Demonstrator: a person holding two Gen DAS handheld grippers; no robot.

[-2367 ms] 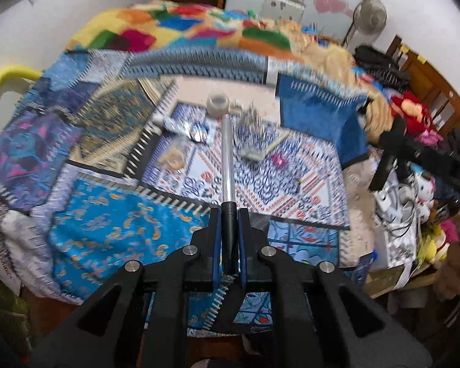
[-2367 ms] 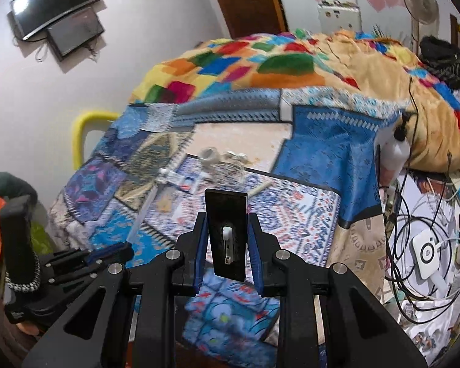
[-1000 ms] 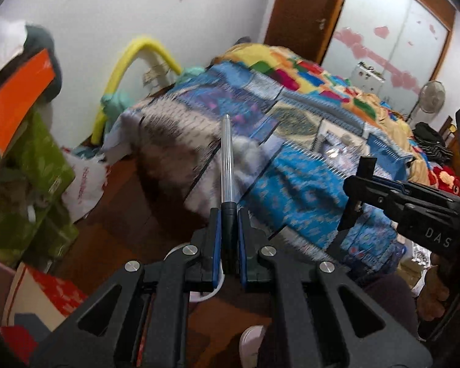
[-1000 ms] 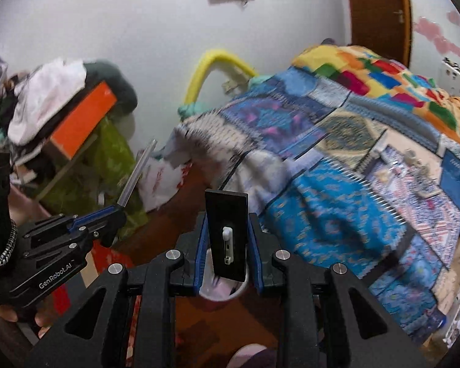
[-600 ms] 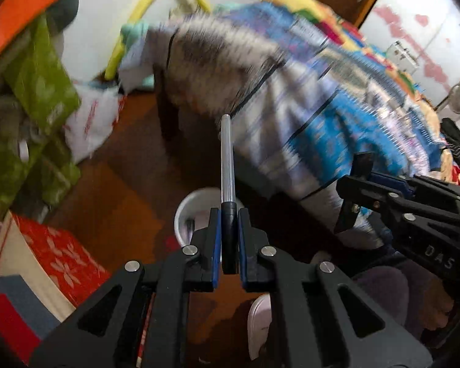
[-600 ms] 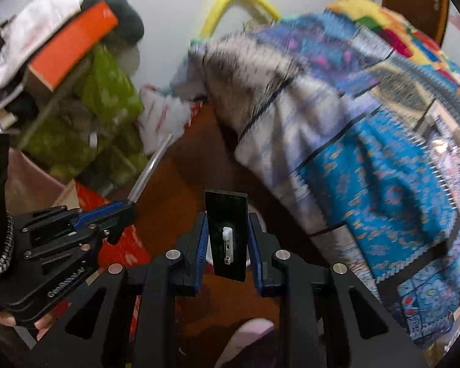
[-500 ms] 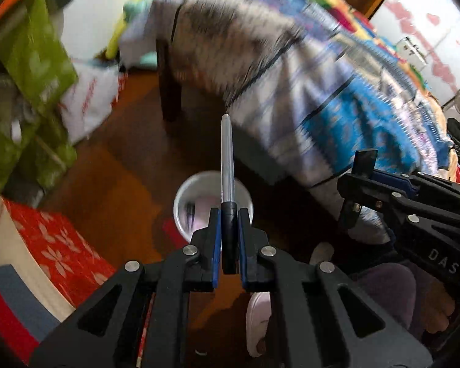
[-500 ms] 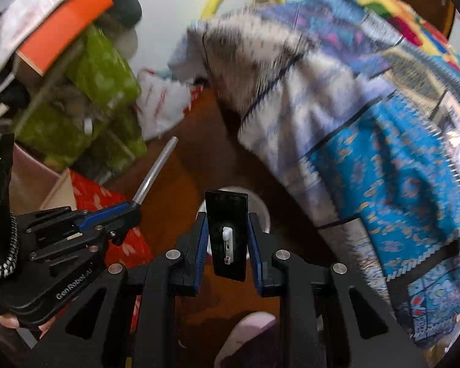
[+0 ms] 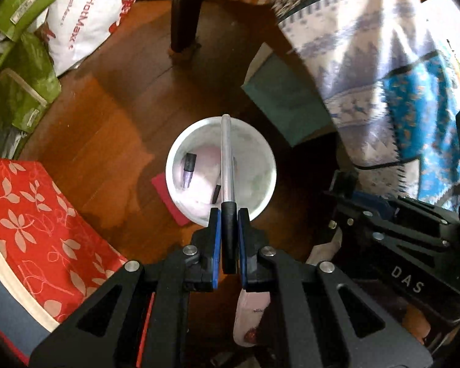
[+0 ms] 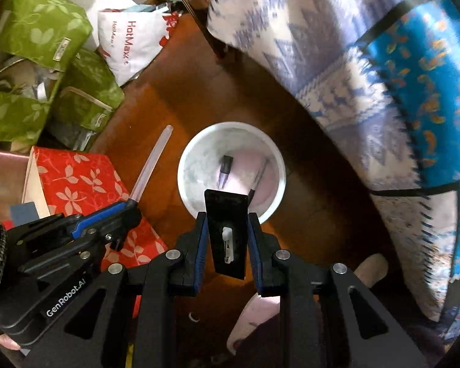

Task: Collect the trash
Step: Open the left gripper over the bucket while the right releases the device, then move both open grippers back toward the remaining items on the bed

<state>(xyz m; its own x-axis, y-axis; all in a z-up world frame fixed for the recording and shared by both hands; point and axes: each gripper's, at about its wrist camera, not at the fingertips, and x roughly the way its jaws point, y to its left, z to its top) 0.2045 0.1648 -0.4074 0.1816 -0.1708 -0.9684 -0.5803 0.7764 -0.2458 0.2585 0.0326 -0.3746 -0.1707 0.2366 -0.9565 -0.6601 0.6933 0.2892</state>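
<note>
White bin point(image 9: 262, 153) on floor: pen cap point(image 9: 188, 168) inside (purple-tipped).

Both wrist cameras look steeply down at the wooden floor point(image 9: 113, 128) from close above. Each centres the same white bin point(image 9: 260, 153) point(image 10: 196, 159), with the patterned blanket point(image 9: 368, 46) point(image 10: 337, 61) at upper right.
</note>
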